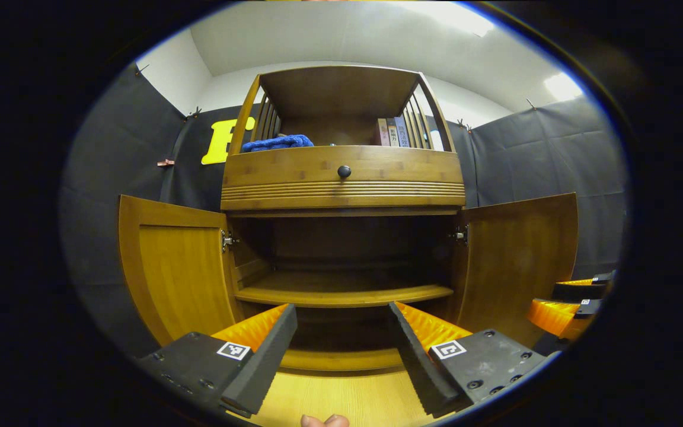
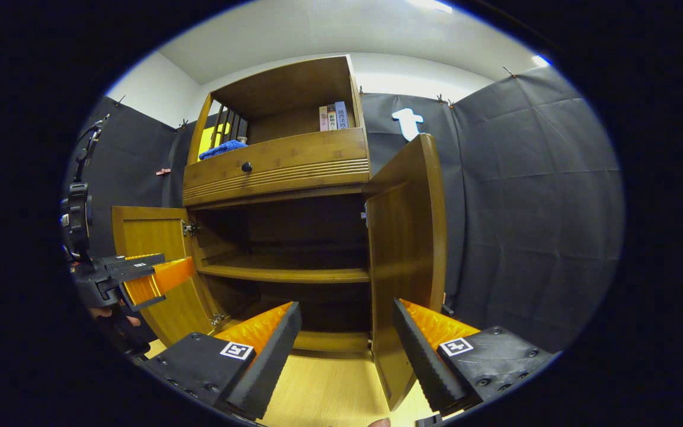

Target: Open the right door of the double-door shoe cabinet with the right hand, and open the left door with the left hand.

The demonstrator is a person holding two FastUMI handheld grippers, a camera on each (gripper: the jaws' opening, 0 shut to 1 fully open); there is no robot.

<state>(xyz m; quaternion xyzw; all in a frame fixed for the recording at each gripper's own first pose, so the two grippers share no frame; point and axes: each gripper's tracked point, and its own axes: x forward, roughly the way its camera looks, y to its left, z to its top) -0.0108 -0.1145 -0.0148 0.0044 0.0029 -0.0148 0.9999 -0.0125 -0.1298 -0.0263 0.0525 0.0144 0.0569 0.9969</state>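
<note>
A: Status on the shoe cabinet (image 1: 341,178)?

B: Both doors swung wide. Left door (image 1: 169,267) out to the left, right door (image 1: 519,261) out to the right; inside shelf (image 1: 341,293) bare. Looks like the opening step's done, imo.

A: Claws?

B: Left claw (image 1: 341,350) released, jaws spread, nothing between, facing the cabinet's middle. Right claw (image 2: 347,350) also released, empty, sitting near the right door's edge, not touching afaict.

A: Next?

B: Prob just back both off w/o bumping the doors. Nothing left to grab.

A: Room?

B: Cabinet stands on a pale wood floor (image 1: 341,397), black cloth wall (image 1: 543,154) behind. Drawer w/ dark knob (image 1: 344,171) above; blue cloth (image 1: 276,143) & books (image 1: 392,131) up top.
</note>
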